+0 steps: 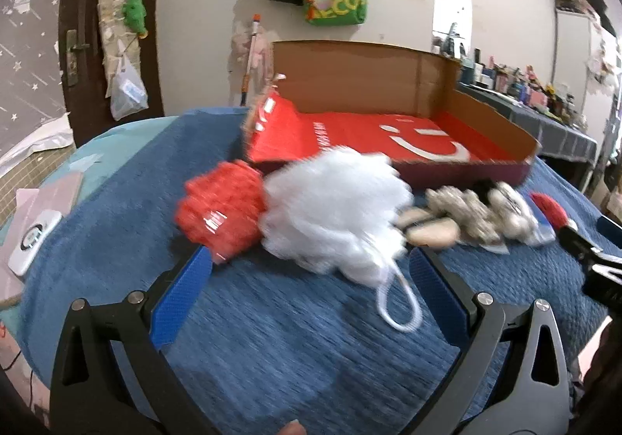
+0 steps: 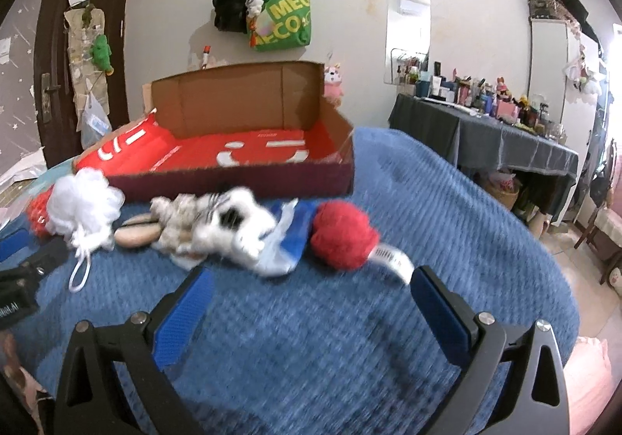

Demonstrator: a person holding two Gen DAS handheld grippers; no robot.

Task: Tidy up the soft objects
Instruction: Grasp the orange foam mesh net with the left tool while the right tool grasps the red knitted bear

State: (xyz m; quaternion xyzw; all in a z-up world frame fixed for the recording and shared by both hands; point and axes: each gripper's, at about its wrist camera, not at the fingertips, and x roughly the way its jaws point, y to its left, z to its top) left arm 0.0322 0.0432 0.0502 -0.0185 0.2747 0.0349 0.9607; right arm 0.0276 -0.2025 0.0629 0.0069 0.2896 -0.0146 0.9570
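Observation:
Soft objects lie in a row on a blue blanket (image 1: 272, 338) before an open cardboard box (image 1: 388, 85) with a red lining. From left: a red mesh puff (image 1: 219, 209), a white mesh puff (image 1: 334, 209) with a cord loop, beige slippers (image 1: 427, 231), a grey-white plush pile (image 1: 486, 217) and a dark red puff (image 2: 344, 234). My left gripper (image 1: 311, 264) is open and empty, just short of the white puff. My right gripper (image 2: 311, 279) is open and empty, near the plush pile (image 2: 233, 225) and a blue-white bag (image 2: 287, 240).
The box (image 2: 233, 182) stands at the back of the bed. A white device (image 1: 33, 240) lies at the left edge. A cluttered dresser (image 2: 486, 139) stands to the right, a dark door (image 2: 58, 65) to the left. Bags (image 2: 280, 15) hang on the wall.

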